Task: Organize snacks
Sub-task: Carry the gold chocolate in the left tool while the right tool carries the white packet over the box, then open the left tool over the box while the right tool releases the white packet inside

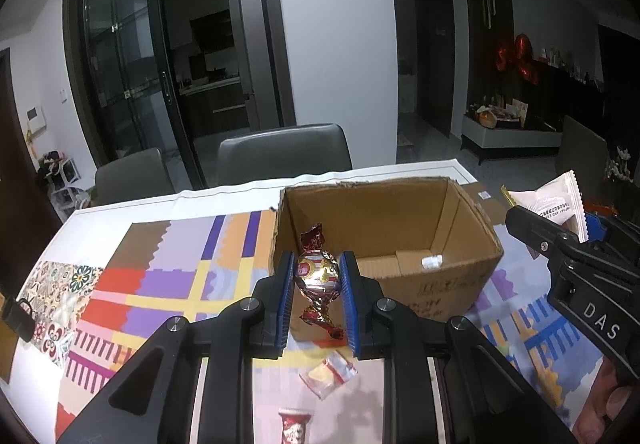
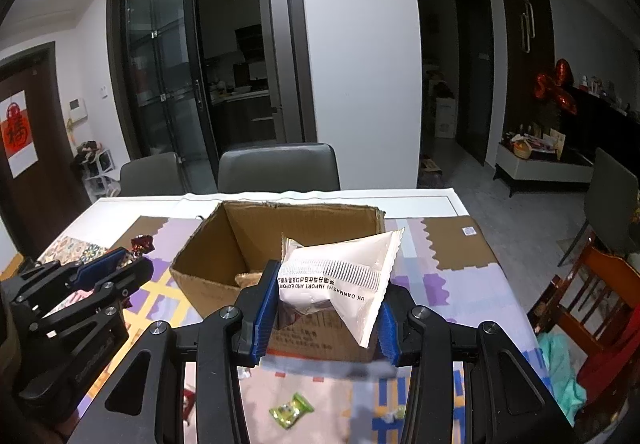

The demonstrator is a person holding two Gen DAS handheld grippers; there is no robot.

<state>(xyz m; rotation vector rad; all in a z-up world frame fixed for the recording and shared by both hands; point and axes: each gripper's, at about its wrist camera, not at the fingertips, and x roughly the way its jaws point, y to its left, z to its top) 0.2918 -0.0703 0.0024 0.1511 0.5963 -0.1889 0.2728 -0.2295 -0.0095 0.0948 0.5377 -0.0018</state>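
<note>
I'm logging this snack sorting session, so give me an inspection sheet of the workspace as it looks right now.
Surface: table under a colourful patterned mat.
Job's things: open cardboard box; red foil candy; white snack packet.
Clutter: clear wrapped sweet, red cup snack, green candy loose on the mat in front of the box.
Grippers: left gripper shut on the red foil candy; right gripper shut on the white snack packet, both in front of the box.
Cables: nothing seen.
Surroundings: grey chairs behind the table, glass sliding doors, red balloons.
</note>
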